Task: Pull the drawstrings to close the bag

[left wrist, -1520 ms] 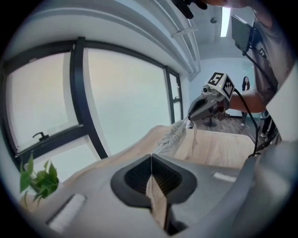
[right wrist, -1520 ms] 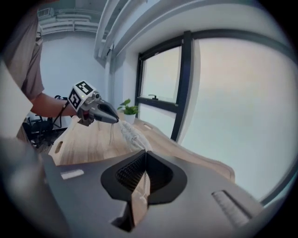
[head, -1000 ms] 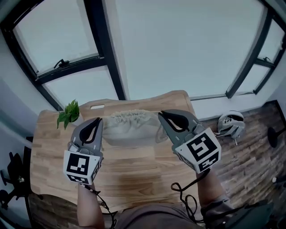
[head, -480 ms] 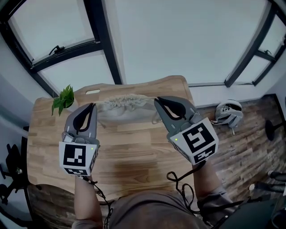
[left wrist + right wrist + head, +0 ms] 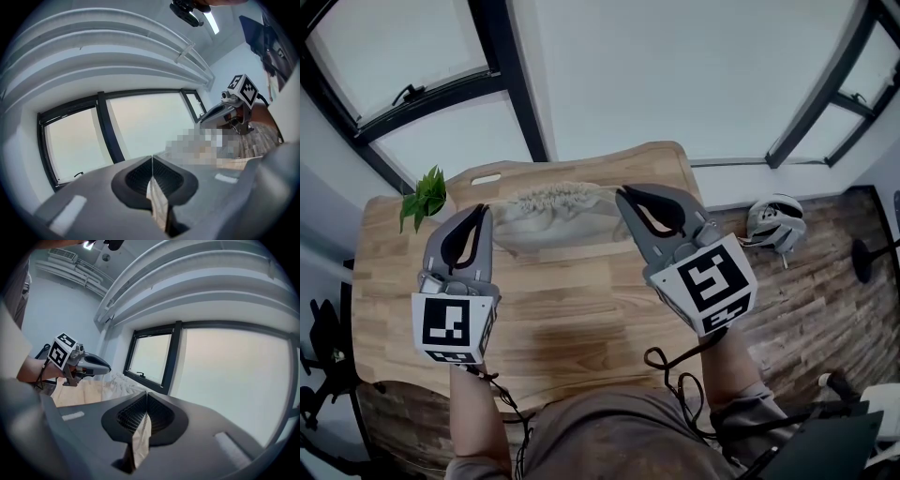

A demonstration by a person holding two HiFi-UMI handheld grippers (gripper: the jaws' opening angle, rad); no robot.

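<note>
Left claw (image 5: 478,211) and right claw (image 5: 625,195) are each squeezed tight on a drawstring (image 5: 157,202), one at each side of the bag (image 5: 553,214) in the upper middle, on the table (image 5: 581,309), so pulling apart can shut its top.

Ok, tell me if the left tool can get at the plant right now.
Probably not yet: the left tool is shut on a drawstring of the bag. The plant stands nearby at its left with only bare table between, so the way looks free once it lets go.
</note>
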